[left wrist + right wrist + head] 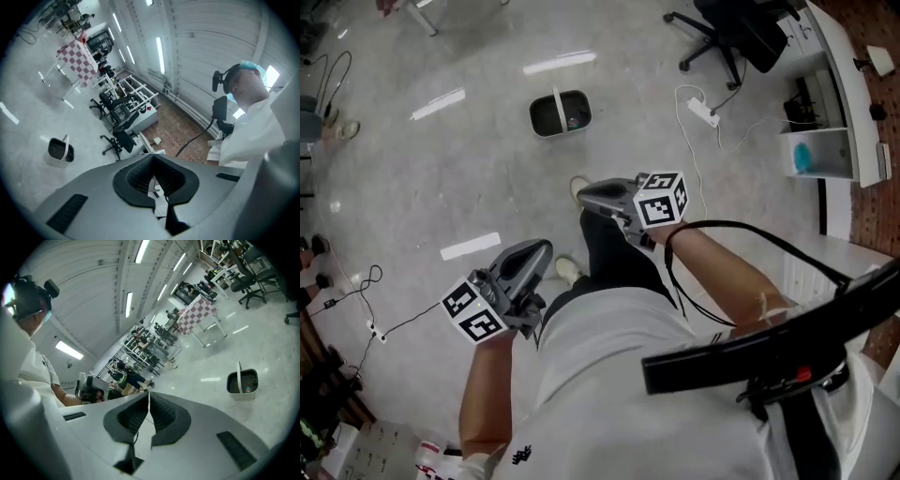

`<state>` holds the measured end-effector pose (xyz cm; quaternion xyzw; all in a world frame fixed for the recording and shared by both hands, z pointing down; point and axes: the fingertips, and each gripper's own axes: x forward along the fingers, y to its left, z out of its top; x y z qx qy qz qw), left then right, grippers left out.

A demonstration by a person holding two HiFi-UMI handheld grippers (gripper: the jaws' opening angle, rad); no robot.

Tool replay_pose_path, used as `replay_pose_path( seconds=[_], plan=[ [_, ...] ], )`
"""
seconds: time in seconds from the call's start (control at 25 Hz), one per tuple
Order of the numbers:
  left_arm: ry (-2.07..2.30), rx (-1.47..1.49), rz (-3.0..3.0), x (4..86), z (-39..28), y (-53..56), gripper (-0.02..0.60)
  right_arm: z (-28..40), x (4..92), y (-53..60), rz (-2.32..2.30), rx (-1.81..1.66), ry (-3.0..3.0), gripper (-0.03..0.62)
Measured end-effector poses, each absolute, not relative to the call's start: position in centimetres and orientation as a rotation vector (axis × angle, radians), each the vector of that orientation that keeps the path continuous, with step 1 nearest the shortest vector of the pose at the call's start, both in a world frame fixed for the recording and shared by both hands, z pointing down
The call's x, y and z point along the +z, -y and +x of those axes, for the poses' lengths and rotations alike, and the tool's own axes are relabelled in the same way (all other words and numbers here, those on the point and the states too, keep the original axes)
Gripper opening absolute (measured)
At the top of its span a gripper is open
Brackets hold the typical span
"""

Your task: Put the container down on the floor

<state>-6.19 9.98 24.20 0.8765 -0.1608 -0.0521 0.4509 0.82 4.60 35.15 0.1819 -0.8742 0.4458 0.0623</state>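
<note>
Container sits upright on floor; left gripper, right gripper both closed, empty. Back off straight, don't clip it.

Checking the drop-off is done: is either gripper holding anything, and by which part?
Nothing is held. The left gripper and right gripper are both shut and empty; the container stands on the floor, apart from both.

This is a large lab or workshop hall. It has a polished grey floor, rolling office chairs, a power strip trailing its cable, metal racks crowded with equipment, and strip lights on a ribbed ceiling.
</note>
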Motion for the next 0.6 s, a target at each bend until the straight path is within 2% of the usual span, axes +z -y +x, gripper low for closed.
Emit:
replay_pose_path(
  seconds=[0.6],
  plan=[
    [0.492,-0.204,2.268,18.9,-11.5,-15.8,0.011,-5.5,22.7,-11.5,0.465,1.034,2.802,0.02]
  ],
)
